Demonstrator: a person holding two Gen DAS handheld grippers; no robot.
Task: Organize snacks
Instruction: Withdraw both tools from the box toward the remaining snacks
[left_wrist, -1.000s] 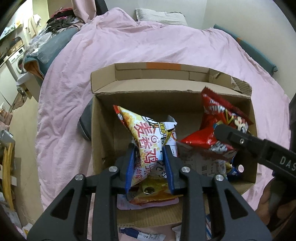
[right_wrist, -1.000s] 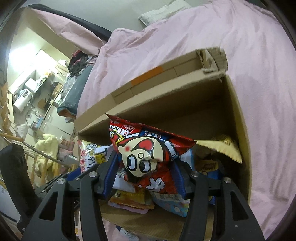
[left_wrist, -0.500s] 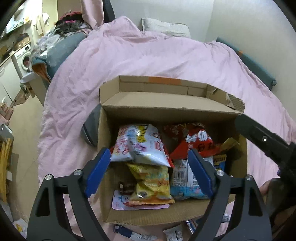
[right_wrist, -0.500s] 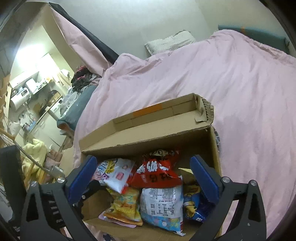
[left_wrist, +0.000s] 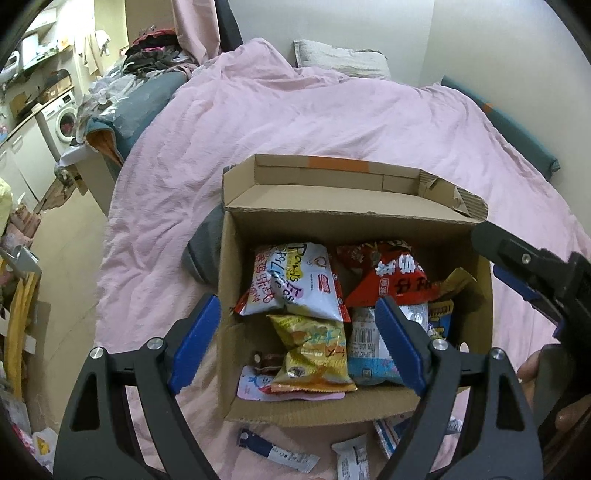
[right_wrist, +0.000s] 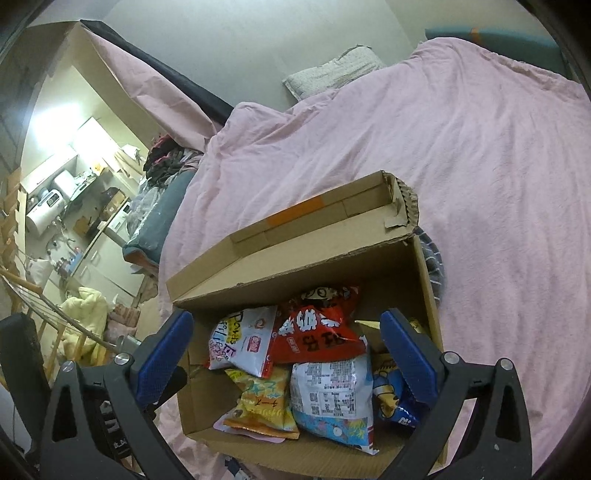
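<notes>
An open cardboard box (left_wrist: 354, 221) (right_wrist: 295, 258) sits on a pink bedspread and holds several snack bags. A white bag (left_wrist: 299, 284) (right_wrist: 243, 339) lies at the back left of the box, a red bag (left_wrist: 391, 280) (right_wrist: 317, 332) at the back right, a yellow bag (left_wrist: 314, 350) (right_wrist: 262, 402) in front and a light blue bag (right_wrist: 332, 391) beside it. My left gripper (left_wrist: 295, 343) is open and empty above the box's near left. My right gripper (right_wrist: 288, 354) is open and empty above the box; it also shows in the left wrist view (left_wrist: 524, 273).
Small snack packets (left_wrist: 277, 448) lie on the bedspread in front of the box. A dark grey item (left_wrist: 203, 251) lies by the box's left side. A pillow (left_wrist: 340, 59) is at the far end of the bed. Clothes and appliances line the left.
Both grippers opened: the left let go of the white bag, the right let go of the red bag. Both bags now lie in the box and both grippers pulled back and up.
</notes>
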